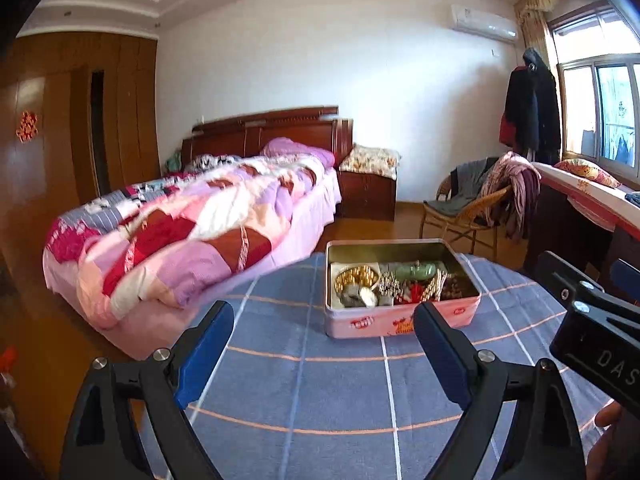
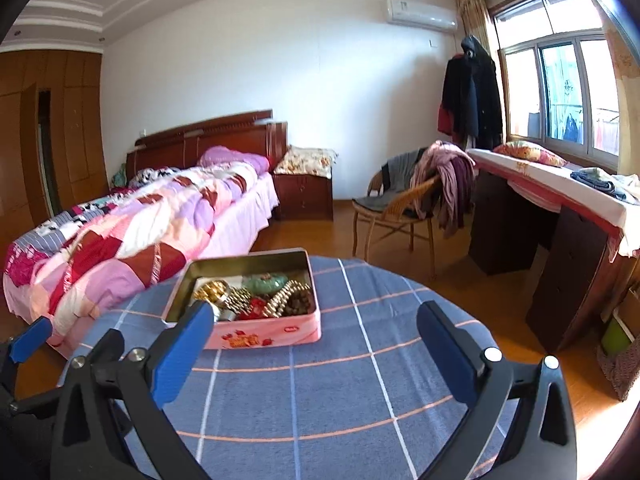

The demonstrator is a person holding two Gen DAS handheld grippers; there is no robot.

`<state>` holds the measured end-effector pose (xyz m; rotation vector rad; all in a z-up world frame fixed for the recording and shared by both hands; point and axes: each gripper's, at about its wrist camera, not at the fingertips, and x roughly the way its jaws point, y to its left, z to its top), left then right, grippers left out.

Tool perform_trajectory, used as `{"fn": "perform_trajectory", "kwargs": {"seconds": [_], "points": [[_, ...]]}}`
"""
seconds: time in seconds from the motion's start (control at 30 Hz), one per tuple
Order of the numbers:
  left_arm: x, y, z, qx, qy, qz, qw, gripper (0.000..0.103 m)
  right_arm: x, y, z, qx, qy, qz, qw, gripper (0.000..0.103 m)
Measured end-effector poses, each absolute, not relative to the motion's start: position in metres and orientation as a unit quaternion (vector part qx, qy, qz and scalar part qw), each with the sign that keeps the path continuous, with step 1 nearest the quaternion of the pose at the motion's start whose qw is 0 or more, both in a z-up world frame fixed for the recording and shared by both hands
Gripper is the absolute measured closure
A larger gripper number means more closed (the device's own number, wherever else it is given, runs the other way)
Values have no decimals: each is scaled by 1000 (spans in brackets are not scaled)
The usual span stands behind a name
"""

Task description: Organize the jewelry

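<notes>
A pink tin box (image 1: 400, 322) (image 2: 264, 336) stands open on the round table (image 1: 304, 392) (image 2: 352, 380) with its blue checked cloth. Inside lie gold bead chains (image 1: 356, 278) (image 2: 212, 292), a green jade piece (image 1: 416, 271) (image 2: 264, 282), dark brown beads (image 2: 298, 302) and a red item (image 1: 412, 294). My left gripper (image 1: 324, 340) hangs open in front of the box, nothing between its fingers. My right gripper (image 2: 312, 340) is open too, jaws spread wide and empty, just to the right of the box. Its black body (image 1: 592, 328) shows at the right edge of the left wrist view.
A bed with a patchwork quilt (image 1: 180, 232) (image 2: 132, 236) stands left of the table. Behind are a rattan chair with clothes (image 2: 404, 208), a covered desk under the window (image 2: 560, 192) and a wooden wardrobe (image 1: 60, 120). Wooden floor surrounds the table.
</notes>
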<state>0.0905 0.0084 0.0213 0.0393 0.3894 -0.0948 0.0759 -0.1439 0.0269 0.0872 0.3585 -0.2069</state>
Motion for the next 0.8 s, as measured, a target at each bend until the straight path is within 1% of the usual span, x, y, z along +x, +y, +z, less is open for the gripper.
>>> {"fn": "perform_trajectory", "kwargs": {"seconds": [0.23, 0.6, 0.8], "points": [[82, 11, 35, 20, 170, -51, 984, 11, 69, -145, 35, 54, 165, -96, 980, 0], [81, 14, 37, 7, 170, -65, 983, 11, 66, -146, 35, 61, 162, -100, 980, 0], [80, 14, 38, 18, 165, -51, 985, 11, 65, -147, 36, 60, 164, -101, 980, 0]]}}
